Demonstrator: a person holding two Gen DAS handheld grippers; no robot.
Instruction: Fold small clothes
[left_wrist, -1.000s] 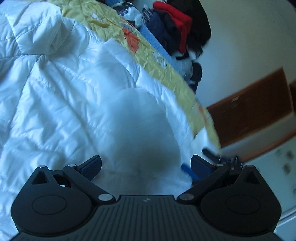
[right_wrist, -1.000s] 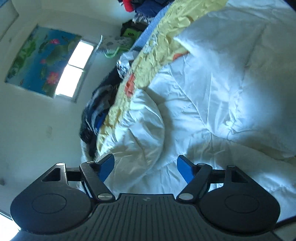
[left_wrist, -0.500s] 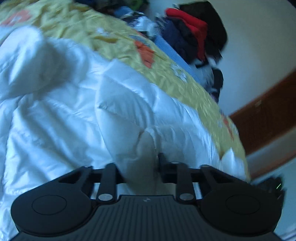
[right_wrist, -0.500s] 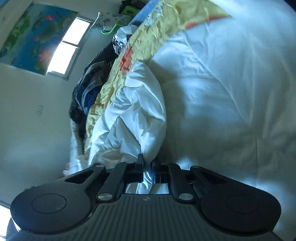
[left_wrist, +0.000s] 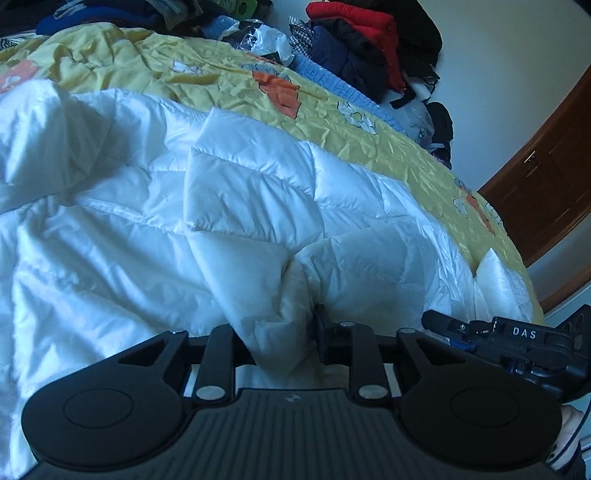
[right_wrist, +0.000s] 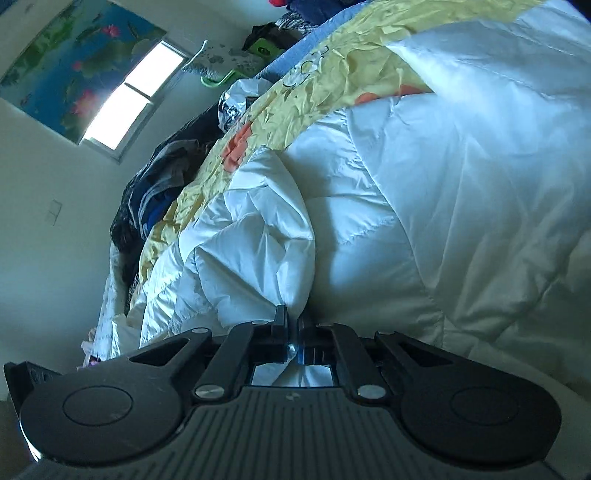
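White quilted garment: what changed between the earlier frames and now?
Both grippers went from open to clamped on the white quilted garment: left gripper pinches a thick bunch, right gripper a thin edge; both jaws then eased slightly. The yellow bedspread and clothes pile stayed.

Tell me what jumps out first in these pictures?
A puffy white quilted garment fills the middle, lying on a yellow bedspread. The left tool and right tool each pinch a fold of it near the bottom. A heap of dark and red clothes sits behind.
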